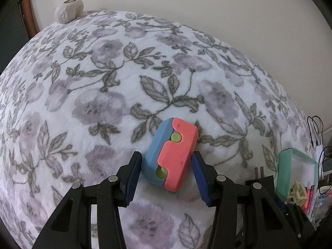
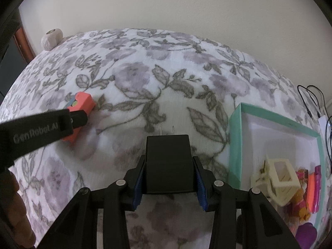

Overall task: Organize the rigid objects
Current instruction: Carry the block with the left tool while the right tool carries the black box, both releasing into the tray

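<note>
A pink and blue block toy (image 1: 171, 154) with green dots lies on the floral blanket (image 1: 124, 83). My left gripper (image 1: 167, 166) is open with its blue pads on either side of the toy, close to it; whether they touch it I cannot tell. The toy also shows in the right wrist view (image 2: 82, 103), partly behind the left gripper's arm (image 2: 41, 128). My right gripper (image 2: 169, 176) is shut on a black plug adapter (image 2: 168, 164) with its two prongs pointing away, held above the blanket. A teal box (image 2: 238, 141) with several small items stands to the right.
A cream clip (image 2: 278, 180) and pink and orange pieces (image 2: 311, 191) lie inside the teal box, which also shows in the left wrist view (image 1: 294, 172). A beige round object (image 1: 68, 10) sits at the blanket's far left corner. Black cables (image 2: 311, 101) hang at the right by the wall.
</note>
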Tool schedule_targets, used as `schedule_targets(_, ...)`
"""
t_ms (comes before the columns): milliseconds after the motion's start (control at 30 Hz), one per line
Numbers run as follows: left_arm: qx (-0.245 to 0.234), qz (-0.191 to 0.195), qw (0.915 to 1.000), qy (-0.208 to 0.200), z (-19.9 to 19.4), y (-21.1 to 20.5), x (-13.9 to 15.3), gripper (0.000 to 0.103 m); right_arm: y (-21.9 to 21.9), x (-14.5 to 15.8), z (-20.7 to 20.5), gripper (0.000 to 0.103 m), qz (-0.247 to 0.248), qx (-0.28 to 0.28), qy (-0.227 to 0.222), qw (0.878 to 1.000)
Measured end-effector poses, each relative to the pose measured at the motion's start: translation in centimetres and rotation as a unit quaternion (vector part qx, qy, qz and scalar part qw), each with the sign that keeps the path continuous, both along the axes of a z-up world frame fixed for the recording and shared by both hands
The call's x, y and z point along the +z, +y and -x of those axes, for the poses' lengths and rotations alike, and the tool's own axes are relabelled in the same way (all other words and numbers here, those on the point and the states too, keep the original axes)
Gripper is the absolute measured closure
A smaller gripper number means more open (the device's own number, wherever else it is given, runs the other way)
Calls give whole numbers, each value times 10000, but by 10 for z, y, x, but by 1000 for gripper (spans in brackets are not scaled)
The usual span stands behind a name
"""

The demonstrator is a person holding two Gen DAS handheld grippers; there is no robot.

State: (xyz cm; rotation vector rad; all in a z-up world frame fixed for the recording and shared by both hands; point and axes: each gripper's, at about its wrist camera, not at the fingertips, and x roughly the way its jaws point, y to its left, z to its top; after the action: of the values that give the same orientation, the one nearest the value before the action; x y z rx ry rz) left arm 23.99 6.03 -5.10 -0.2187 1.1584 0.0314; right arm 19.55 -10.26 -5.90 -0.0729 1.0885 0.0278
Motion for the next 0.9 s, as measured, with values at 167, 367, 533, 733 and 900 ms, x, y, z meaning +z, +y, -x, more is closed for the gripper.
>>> schedule_targets(167,33,10,10000,-5,8,1,10,53,2,1,9,59,-9,5,25,10000)
schedule_targets(367,52,63,10000,-29,16,-1,24,55,4,5,26,59,-133,-4,134,9998)
schedule_targets(533,125,157,9998,-76,27,-1,41,56,3,20,42,59,-155,-44,77,9998)
schedule_targets(733,95,337,9989,-327,50,-8,78,56,-3,49,62,59,-197,-122,-106,9997)
schedule_targets(900,-73,208,9984,-513,74,-18,99,56,-14,72,84,59,-246,-263,-252,9990)
